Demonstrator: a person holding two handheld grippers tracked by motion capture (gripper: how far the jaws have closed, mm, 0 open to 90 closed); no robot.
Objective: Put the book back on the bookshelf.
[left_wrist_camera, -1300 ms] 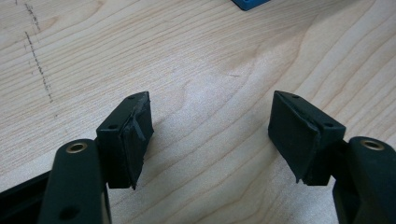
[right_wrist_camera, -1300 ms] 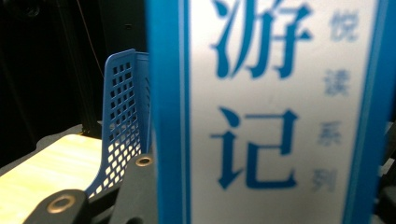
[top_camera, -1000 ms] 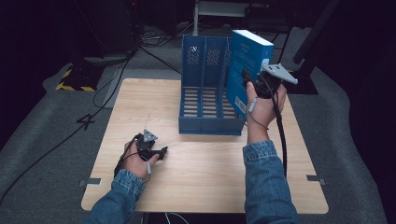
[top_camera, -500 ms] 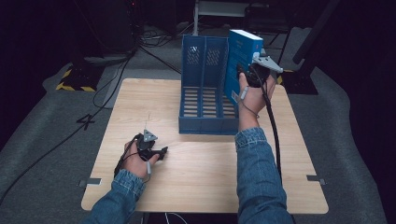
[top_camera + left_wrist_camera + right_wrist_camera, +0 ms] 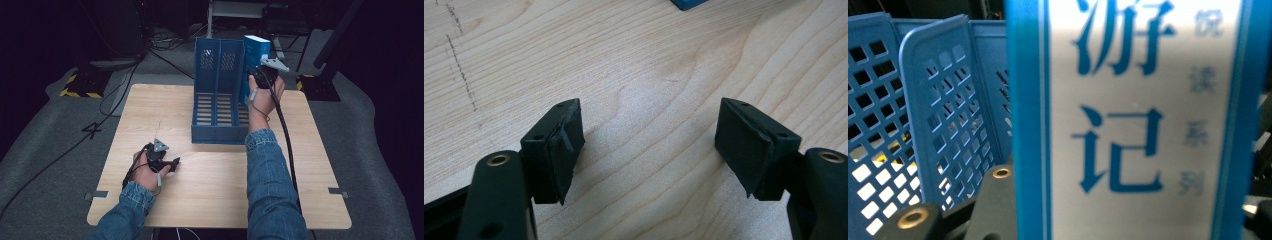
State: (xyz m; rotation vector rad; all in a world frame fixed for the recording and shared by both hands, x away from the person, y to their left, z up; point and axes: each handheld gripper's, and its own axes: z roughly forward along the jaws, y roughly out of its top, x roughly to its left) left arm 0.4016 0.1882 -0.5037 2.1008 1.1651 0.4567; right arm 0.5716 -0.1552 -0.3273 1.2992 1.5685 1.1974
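A blue book (image 5: 256, 50) with a white spine panel printed in blue characters is seen between the black fingers (image 5: 993, 200). Beside them, a blue file rack (image 5: 217, 95) is pierced with square holes. A pale wood-grain table (image 5: 220, 195) is shown beneath.

1. Both forearms wore blue denim sleeves with buttoned-looking cuffs.
2. The left tongs (image 5: 172, 163) were black, topped by a grey three-cornered plate; brass-ringed screw holes sat behind square rubber pads (image 5: 558, 150).
3. The right tongs (image 5: 260, 75) trailed a thick black cable.
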